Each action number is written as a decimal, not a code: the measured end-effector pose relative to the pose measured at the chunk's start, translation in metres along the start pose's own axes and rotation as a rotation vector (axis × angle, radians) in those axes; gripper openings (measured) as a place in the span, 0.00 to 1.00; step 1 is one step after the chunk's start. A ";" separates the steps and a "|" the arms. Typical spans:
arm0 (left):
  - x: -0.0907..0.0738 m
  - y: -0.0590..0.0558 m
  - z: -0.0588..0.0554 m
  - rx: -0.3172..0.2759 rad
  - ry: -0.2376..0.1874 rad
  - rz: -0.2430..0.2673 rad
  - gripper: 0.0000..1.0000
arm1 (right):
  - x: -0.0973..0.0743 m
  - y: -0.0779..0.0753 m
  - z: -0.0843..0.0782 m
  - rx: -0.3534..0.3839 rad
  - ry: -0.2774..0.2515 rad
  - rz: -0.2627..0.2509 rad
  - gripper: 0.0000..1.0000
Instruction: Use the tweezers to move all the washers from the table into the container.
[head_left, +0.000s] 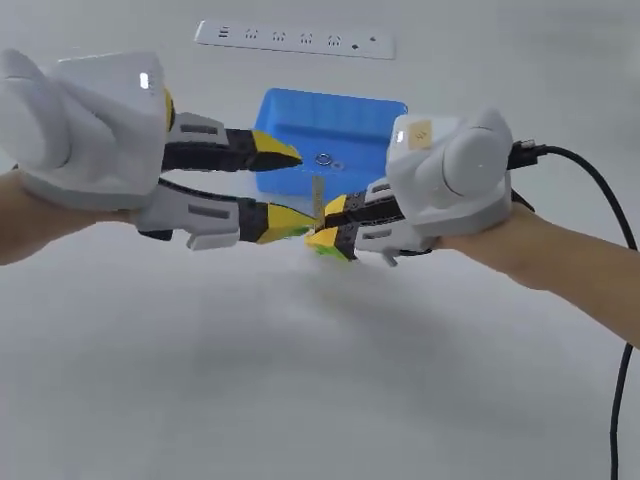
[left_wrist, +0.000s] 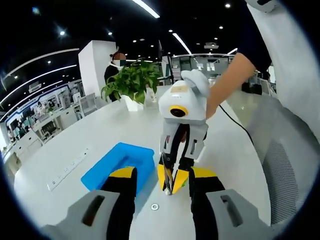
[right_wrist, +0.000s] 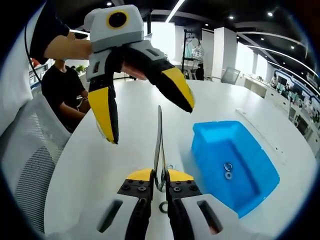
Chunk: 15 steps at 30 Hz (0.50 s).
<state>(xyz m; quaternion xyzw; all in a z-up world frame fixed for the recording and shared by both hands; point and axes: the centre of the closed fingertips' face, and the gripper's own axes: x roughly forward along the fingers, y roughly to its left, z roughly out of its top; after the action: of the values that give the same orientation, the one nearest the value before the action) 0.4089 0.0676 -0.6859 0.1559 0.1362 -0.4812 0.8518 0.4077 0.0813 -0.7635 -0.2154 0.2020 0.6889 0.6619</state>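
two washers (right_wrist: 228, 167) counted in one blue container (right_wrist: 252, 162). one washer (right_wrist: 163, 206) seen between the fingers (right_wrist: 141, 176) of the right gripper (right_wrist: 160, 178); one tweezers (right_wrist: 159, 142) clamped in them.

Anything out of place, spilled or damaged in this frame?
Nothing stands out. The right gripper is shut on the tweezers, the container sits upright with two washers inside, and a washer lies on the table.

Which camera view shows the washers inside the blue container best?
The right gripper view: it looks down into the blue container, with two washers clear on its floor. The head view shows them small and blurred. The left gripper view sees the container at a low slant; washers cannot be told.
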 end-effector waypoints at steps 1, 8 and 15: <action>-0.002 0.001 0.000 -0.022 -0.007 0.019 0.53 | -0.002 0.000 0.003 0.004 -0.007 -0.003 0.10; -0.020 -0.011 -0.002 -0.111 -0.037 0.070 0.68 | -0.013 0.001 0.015 -0.009 -0.020 -0.016 0.10; -0.036 -0.019 -0.012 -0.180 -0.031 0.113 0.86 | -0.025 0.003 0.029 -0.026 -0.032 -0.021 0.10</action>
<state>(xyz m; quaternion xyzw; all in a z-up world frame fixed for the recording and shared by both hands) 0.3737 0.0913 -0.6853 0.0790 0.1566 -0.4208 0.8900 0.4048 0.0766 -0.7253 -0.2153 0.1802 0.6877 0.6694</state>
